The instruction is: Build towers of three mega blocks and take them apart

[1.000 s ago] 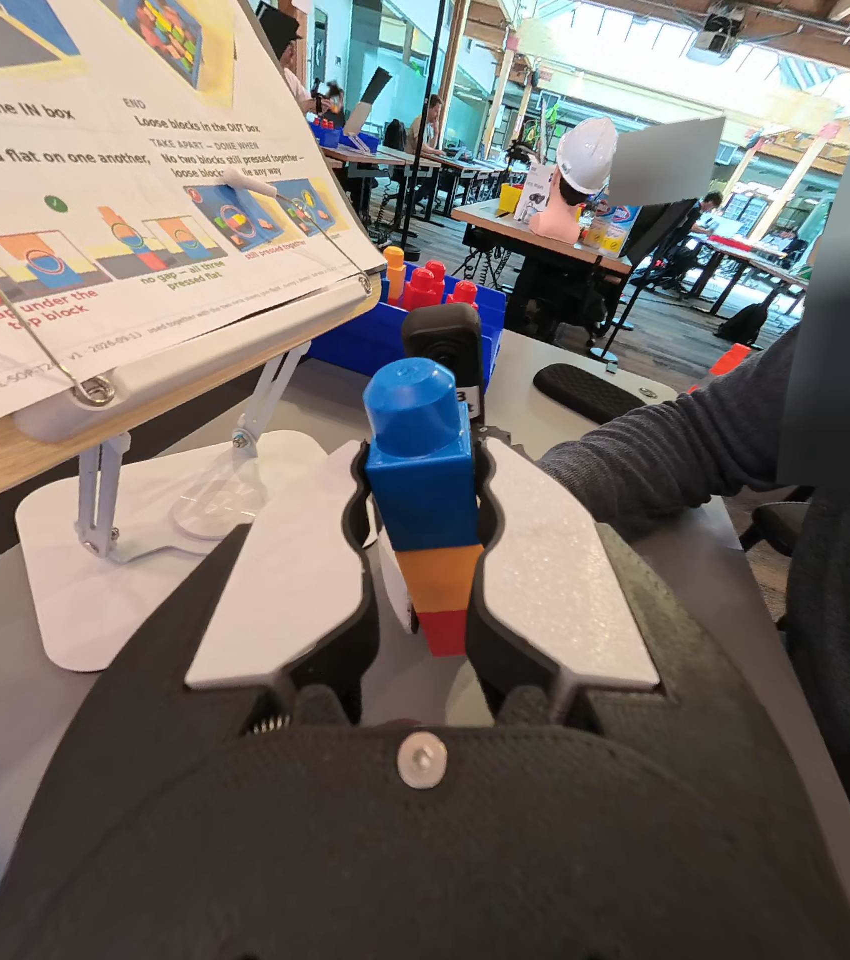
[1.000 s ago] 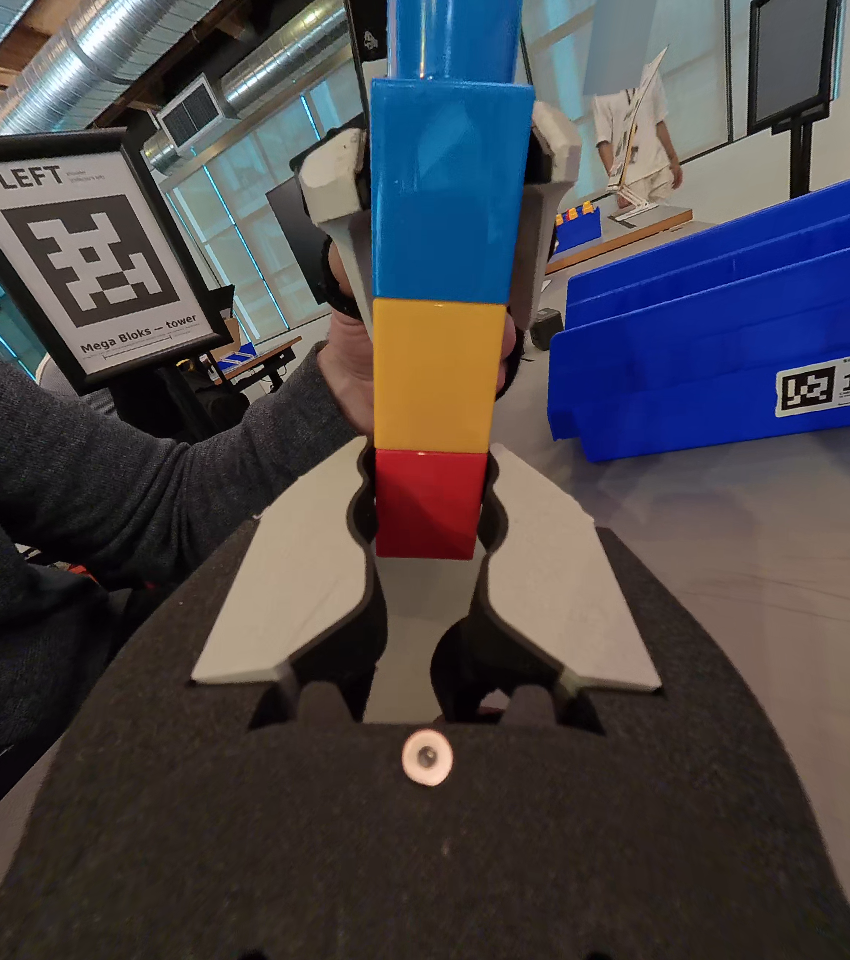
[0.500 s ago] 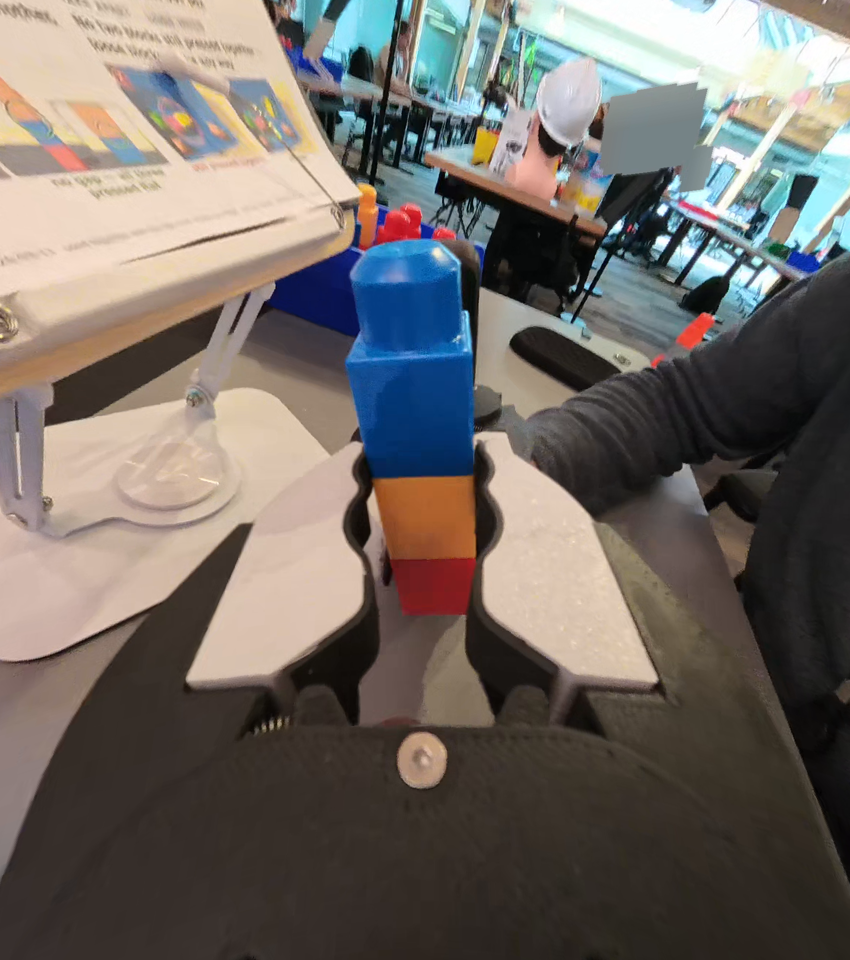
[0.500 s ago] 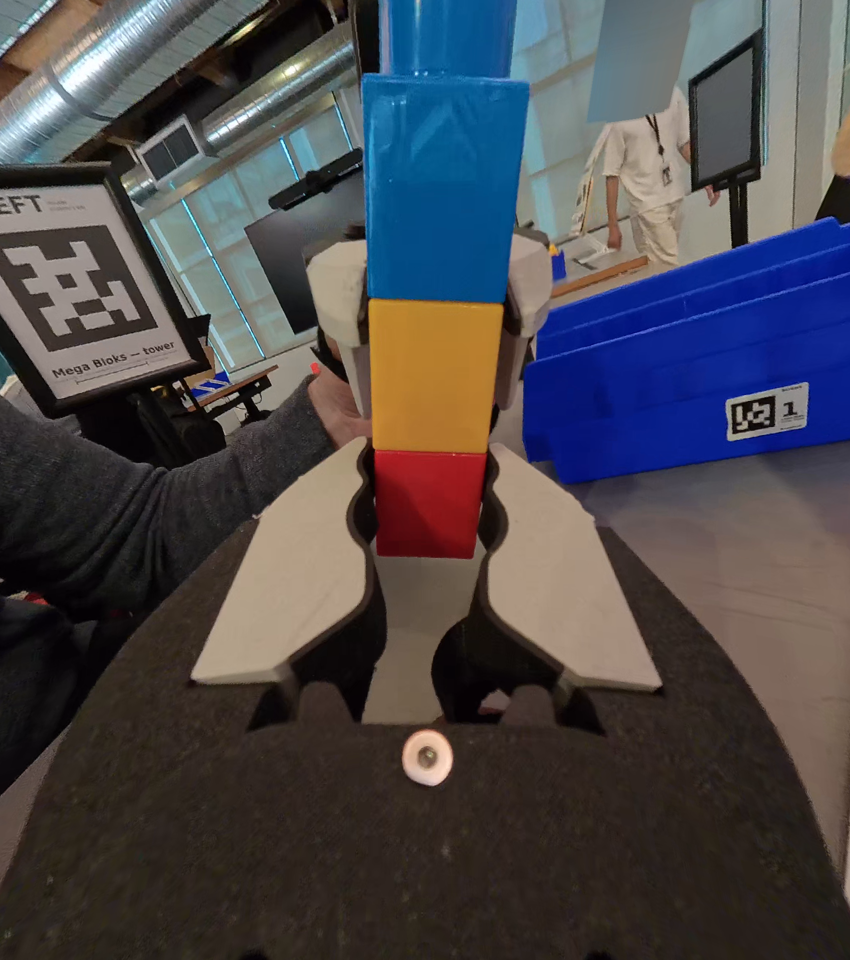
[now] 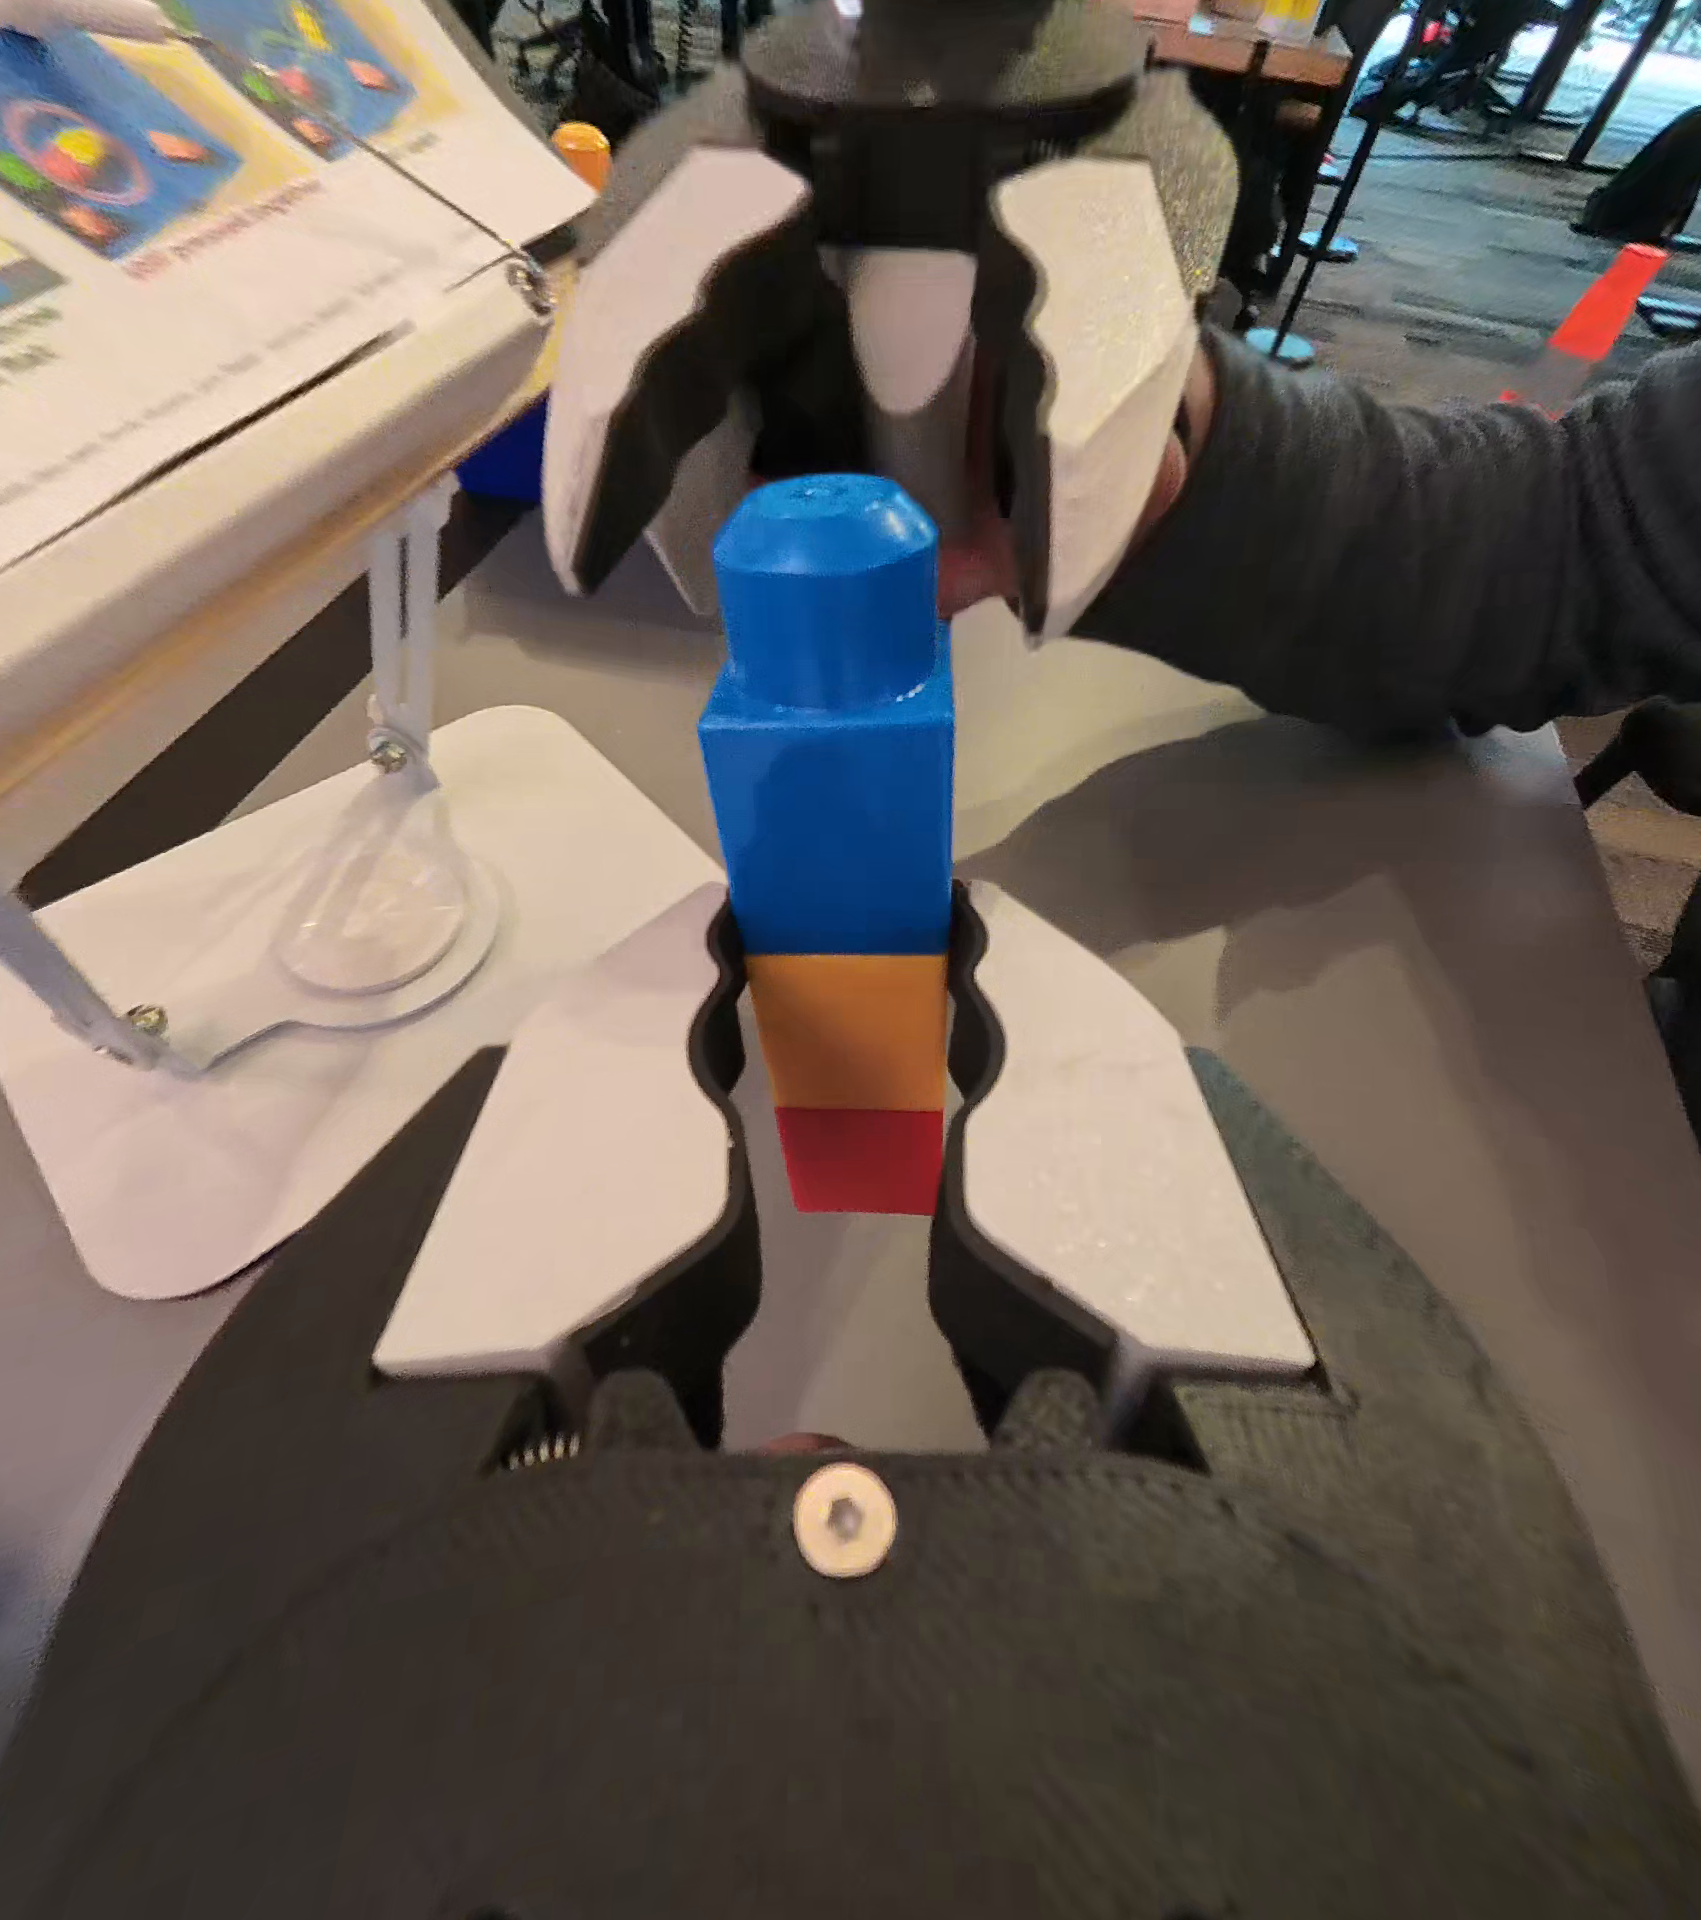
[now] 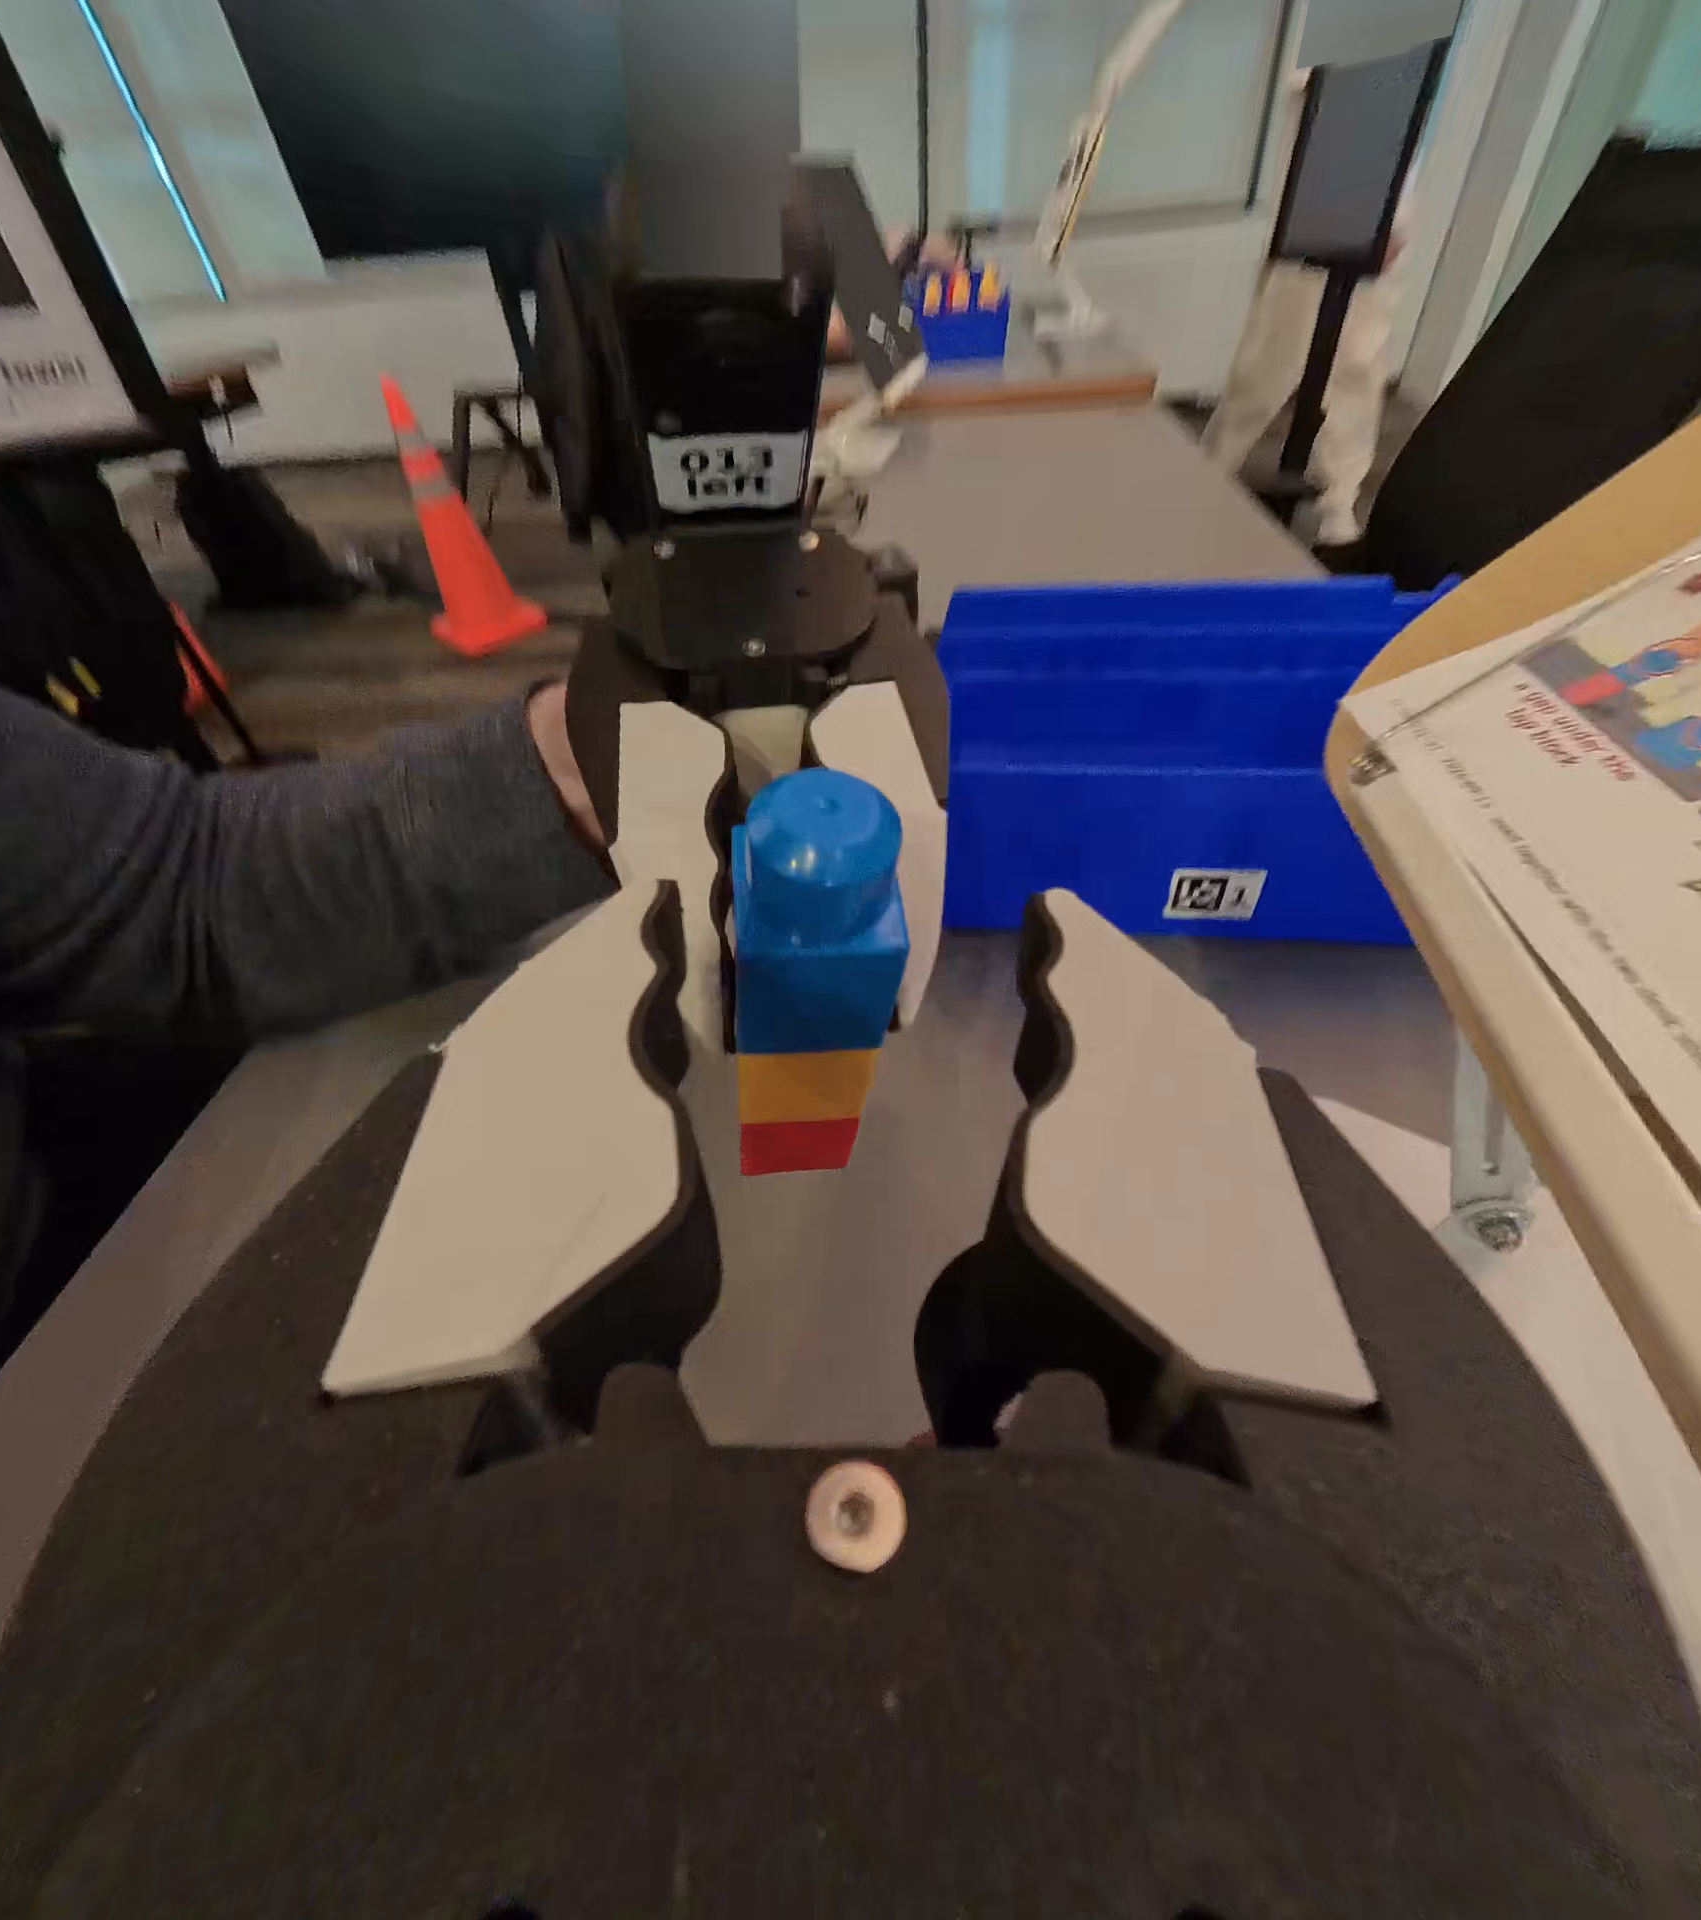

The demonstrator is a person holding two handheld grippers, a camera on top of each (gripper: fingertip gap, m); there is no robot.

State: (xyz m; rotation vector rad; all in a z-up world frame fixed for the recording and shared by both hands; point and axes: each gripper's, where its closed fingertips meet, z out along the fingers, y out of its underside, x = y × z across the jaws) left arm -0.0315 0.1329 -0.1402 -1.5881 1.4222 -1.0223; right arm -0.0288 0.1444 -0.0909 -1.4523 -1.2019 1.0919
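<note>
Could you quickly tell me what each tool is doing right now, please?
Left tool: shut on the orange block, holding the three-block tower.
Right tool: open, holding nothing, its jaws clear of the tower.

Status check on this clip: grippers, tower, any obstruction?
Left gripper shut on blue-orange-red three-block plastic tower, at the orange block. Right gripper open, off the tower. Nothing in the way.

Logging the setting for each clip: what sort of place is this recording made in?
Probably a shared workshop or lab set up for data collection: a grey worktable with a blue bin, an instruction sheet on a stand, an orange traffic cone and more worktables behind.
</note>
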